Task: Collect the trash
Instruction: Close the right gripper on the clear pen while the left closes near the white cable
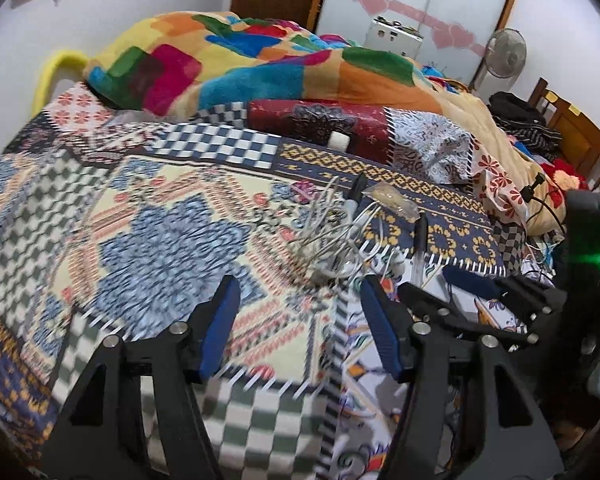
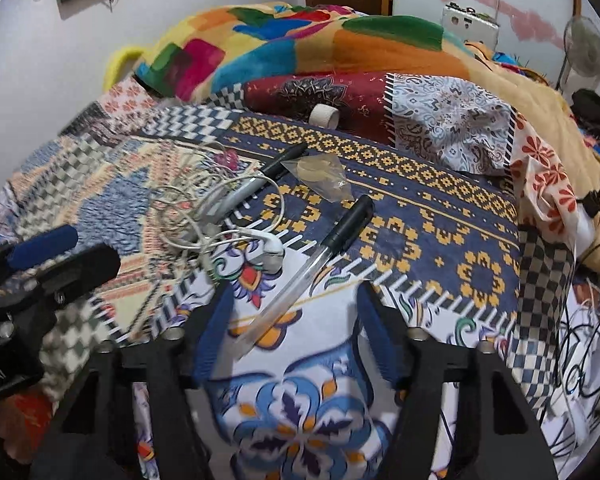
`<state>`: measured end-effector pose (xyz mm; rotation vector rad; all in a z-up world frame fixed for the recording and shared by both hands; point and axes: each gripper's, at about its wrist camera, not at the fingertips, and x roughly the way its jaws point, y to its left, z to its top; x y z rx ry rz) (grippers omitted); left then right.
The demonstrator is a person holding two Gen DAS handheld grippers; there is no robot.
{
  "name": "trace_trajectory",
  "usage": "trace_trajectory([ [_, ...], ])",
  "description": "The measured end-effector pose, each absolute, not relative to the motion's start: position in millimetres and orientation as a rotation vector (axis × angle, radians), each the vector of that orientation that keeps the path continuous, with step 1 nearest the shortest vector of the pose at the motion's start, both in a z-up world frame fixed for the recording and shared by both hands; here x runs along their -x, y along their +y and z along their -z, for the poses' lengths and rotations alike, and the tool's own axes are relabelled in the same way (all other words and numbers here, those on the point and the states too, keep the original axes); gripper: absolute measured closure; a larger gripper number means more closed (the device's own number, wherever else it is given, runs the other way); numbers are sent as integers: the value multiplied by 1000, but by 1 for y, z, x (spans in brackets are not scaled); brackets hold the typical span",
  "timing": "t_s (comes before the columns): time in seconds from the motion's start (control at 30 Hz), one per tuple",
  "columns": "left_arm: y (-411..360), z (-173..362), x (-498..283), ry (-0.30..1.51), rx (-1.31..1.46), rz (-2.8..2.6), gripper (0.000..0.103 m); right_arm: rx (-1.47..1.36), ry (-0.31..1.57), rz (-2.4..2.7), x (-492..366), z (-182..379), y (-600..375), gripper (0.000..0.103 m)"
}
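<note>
On the patterned bedspread lie a crumpled clear plastic wrapper (image 2: 320, 178) (image 1: 392, 200), a clear pen with a black cap (image 2: 312, 264), a second pen (image 2: 260, 180) and a tangle of white earphones (image 2: 216, 220) (image 1: 332, 240). A roll of white tape (image 2: 326, 116) (image 1: 338, 139) rests by the red pillow. My right gripper (image 2: 296, 292) is open and empty, its jaws on either side of the clear pen's lower end. My left gripper (image 1: 300, 284) is open and empty, just short of the earphones. It also shows at the left of the right wrist view (image 2: 52, 256).
A bright patchwork blanket (image 1: 260, 60) and a red pillow (image 2: 312, 92) are heaped at the back of the bed. Clothes and black cables (image 2: 596, 216) lie on the right. A fan (image 1: 506, 54), a door and a wardrobe stand behind.
</note>
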<state>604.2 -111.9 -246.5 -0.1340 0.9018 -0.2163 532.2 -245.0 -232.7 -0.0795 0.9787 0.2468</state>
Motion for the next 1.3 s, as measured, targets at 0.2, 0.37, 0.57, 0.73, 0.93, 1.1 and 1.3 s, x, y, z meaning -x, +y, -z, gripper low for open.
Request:
trace_trajectory([
  [0.2,-125,257,-632,909,126,236,43,41,966,-224,-532,233,-272,69],
  [0.37,-133,258,-643,910,139,265,50,22,974,-221,-538,231,-290,84],
  [0.57,-142,258,-646,908,105,275,66,37,962,-236,-553,233,-277,84],
  [0.73,-145,255,-647,916,85,272,91,31,961,-228,-559,234,-273,94],
  [0.93,-145,236,-640,903,89,272,100,-47,977,-253,-552,224,-286,95],
  [1.1,-142,205,-626,865,110,273,100,-50,943,-259,-536,201,-292,95],
  [1.3,-138,165,-601,821,111,274,100,-49,888,-269,-515,164,-296,95],
])
